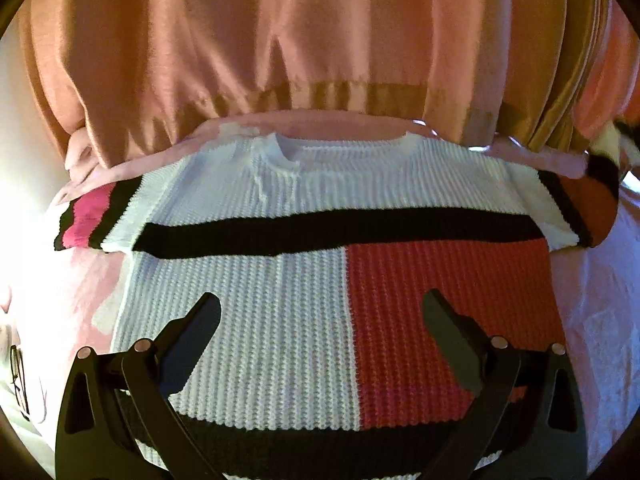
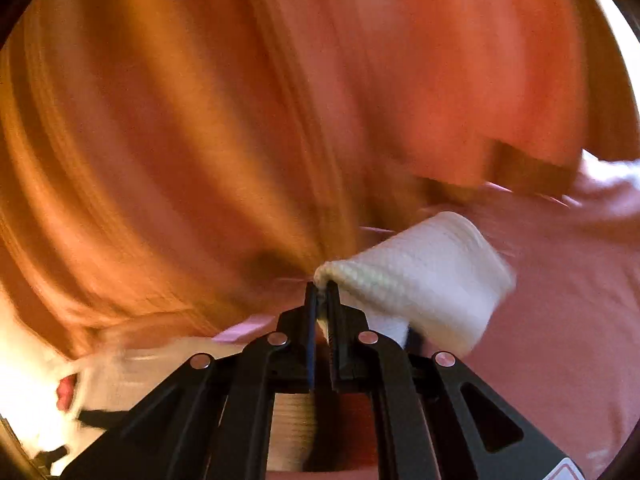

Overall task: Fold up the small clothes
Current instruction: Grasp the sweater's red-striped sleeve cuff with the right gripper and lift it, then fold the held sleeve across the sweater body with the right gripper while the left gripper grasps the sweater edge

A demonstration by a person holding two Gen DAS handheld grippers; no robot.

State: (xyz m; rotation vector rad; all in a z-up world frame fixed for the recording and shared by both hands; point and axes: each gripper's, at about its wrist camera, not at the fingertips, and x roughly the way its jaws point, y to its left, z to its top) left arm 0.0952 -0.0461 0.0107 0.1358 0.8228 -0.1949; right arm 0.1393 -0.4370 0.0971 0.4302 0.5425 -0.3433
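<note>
A small knit sweater (image 1: pixel 304 184) lies flat on a pink sheet (image 1: pixel 600 320), its collar toward the far edge, where an orange curtain (image 1: pixel 280 40) hangs. The knit is ribbed, white on top, with a black band across the chest, then one white and one red block, and a black stripe near the hem. The left gripper (image 1: pixel 322 320) hovers over it, fingers spread wide. The right gripper (image 2: pixel 322 292) pinches a white knit fold (image 2: pixel 424 264), fingers pressed together.
</note>
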